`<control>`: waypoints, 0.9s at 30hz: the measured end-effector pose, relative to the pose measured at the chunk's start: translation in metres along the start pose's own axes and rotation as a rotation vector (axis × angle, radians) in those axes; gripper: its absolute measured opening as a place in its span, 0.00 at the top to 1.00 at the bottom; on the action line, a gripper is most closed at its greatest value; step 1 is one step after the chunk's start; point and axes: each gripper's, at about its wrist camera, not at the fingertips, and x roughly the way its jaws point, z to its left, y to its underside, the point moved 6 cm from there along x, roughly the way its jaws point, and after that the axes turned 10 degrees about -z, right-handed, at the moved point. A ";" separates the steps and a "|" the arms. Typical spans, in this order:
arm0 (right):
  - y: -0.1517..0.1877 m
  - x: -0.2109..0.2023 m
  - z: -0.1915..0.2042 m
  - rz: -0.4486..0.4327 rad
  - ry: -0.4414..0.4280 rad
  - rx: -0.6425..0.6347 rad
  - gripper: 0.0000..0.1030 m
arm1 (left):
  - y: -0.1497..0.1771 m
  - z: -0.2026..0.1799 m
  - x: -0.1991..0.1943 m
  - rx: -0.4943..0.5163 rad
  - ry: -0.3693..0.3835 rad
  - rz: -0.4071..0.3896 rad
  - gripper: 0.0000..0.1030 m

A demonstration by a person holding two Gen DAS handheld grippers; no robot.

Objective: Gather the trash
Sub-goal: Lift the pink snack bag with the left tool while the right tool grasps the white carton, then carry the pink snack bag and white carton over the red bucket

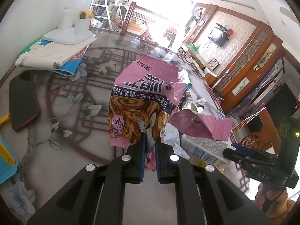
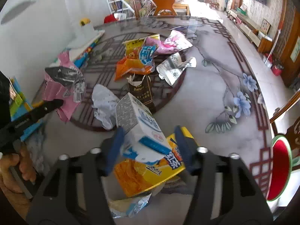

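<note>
The left hand-held gripper [image 1: 150,146] is pinching a pink snack wrapper [image 1: 142,101] by its lower edge, blue pads pressed close with the foil caught between them. The wrapper is standing up ahead of the fingers, lifted off the counter [image 1: 75,93]; it is crinkled, printed with swirled pastries, a woman's face and dark-banded lettering, and a torn flap is hanging off to the right of the fingers. To the left of this gripper a dark phone [image 1: 23,101] is lying flat on the counter, and farther ahead on the left a stack of papers [image 1: 54,56] is sitting under a white stand.

The right hand-held gripper [image 2: 149,146] is spread wide, its fingers straddling a white milk carton [image 2: 138,123] that is tipped on its side, resting on a yellow drink carton [image 2: 148,170]; whether the pads are touching either carton I cannot tell. Just ahead of it a crumpled white tissue [image 2: 105,105] and a dark brown packet [image 2: 140,91] are lying on the counter, and farther ahead an orange chip bag [image 2: 135,63], a silver foil wrapper [image 2: 174,67] and a pink-and-white bag [image 2: 174,41] are heaped together. The pink wrapper is showing off to the left.
</note>
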 end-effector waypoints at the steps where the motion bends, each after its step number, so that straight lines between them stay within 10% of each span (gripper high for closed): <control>1: -0.002 0.003 0.005 0.003 0.011 -0.025 0.33 | 0.000 0.001 0.001 -0.001 -0.001 0.001 0.93; 10: 0.001 0.028 0.039 0.048 0.108 -0.273 0.19 | 0.000 0.000 0.000 -0.008 0.007 0.001 0.93; 16: 0.016 0.043 0.026 0.140 0.084 -0.241 0.63 | 0.000 0.000 0.000 -0.006 0.007 0.000 0.93; 27: -0.004 -0.038 0.004 -0.112 0.005 -0.079 0.64 | 0.003 -0.030 -0.016 0.098 0.032 -0.035 0.93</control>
